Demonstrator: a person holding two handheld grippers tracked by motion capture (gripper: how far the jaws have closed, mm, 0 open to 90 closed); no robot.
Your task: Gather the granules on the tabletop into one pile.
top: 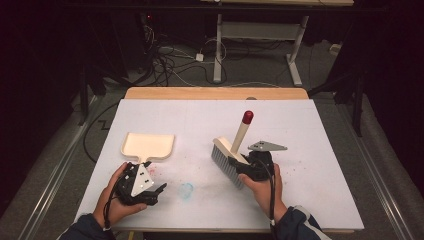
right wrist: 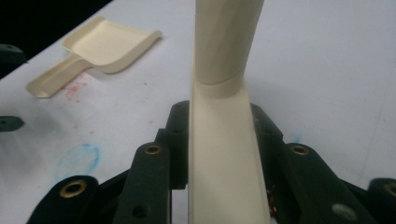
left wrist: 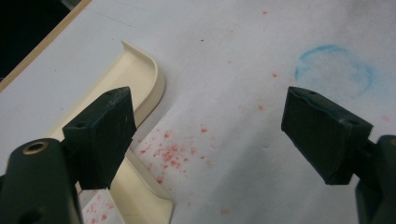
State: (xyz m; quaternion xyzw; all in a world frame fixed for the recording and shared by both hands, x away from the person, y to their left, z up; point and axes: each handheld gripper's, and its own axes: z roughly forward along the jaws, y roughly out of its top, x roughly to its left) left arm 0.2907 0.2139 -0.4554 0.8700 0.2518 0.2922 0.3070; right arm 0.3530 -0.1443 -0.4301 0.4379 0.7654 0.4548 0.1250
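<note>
A cream plastic hand brush with grey bristles and a red-tipped handle point(top: 235, 150) sits right of centre on the white worktop point(top: 310, 165). The right gripper point(top: 252, 167) pinches its cream back point(right wrist: 224, 154) between both jaws. The bristles rest on the worktop, and the handle rises at a slant toward the far edge. The head's long axis runs diagonally from the far left to the near right.

A cream plastic dustpan point(top: 148, 146) lies flat left of centre, its short handle pointing at the near edge. The left gripper point(top: 150, 192) hangs just beside that handle, jaws spread wide around nothing. Red crumbs point(left wrist: 170, 154) and a faint blue ring stain point(left wrist: 334, 70) mark the worktop between the jaws.
</note>
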